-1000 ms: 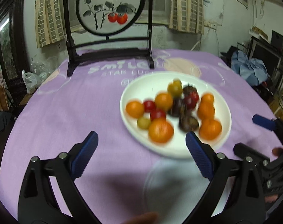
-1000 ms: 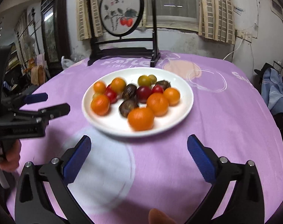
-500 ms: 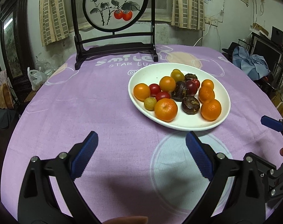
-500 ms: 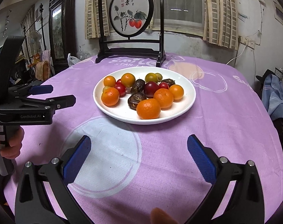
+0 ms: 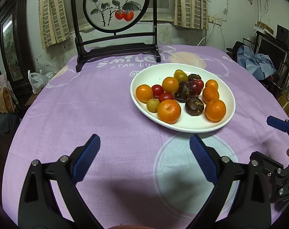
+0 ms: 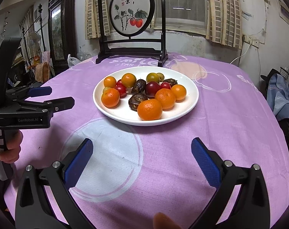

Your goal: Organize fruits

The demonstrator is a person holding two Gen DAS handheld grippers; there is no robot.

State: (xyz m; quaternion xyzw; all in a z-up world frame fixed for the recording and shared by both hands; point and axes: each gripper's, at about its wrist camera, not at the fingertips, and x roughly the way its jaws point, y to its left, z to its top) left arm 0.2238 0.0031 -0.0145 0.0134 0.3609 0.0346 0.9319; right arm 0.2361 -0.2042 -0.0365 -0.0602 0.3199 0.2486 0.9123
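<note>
Nearest the left wrist camera, the left gripper [image 5: 144, 147] hangs over the purple cloth [image 5: 106, 114] with its blue-padded fingers [image 5: 86, 157] spread wide and nothing between them. The right gripper [image 6: 141, 148] sits the same way in its own view, fingers [image 6: 78, 163] wide apart and empty, poised above a pale circle printed on the cloth. From the right wrist camera the left gripper also shows at the left edge, held by a hand [image 6: 8, 146] on its grip, its two fingers apart from each other and clear of the plate.

Further along the desk, past both grippers and touching neither, stands the white plate [image 5: 182, 126] of fruit. At its near edge lie the large mandarins [image 5: 169, 111], with another [image 5: 215, 110] to the right. Between them rests a dark brown wrinkled fruit [image 5: 194, 106]. Behind come red cherry tomatoes [image 5: 165, 97], a small yellow-green tomato [image 5: 153, 105], more small orange fruits [image 5: 144, 93], a dark purple round fruit [image 5: 194, 88] and, at the far rim, a green-yellow tomato [image 5: 180, 76]. All the fruit lies heaped together on the plate; none lies on the cloth.

Beyond the plate, at the far edge of the desk, a dark wooden stand [image 5: 115, 47] holds upright a round painted panel [image 5: 115, 5] showing two red fruits on a branch. Behind it hang checked curtains [image 5: 190, 3] at a window.
</note>
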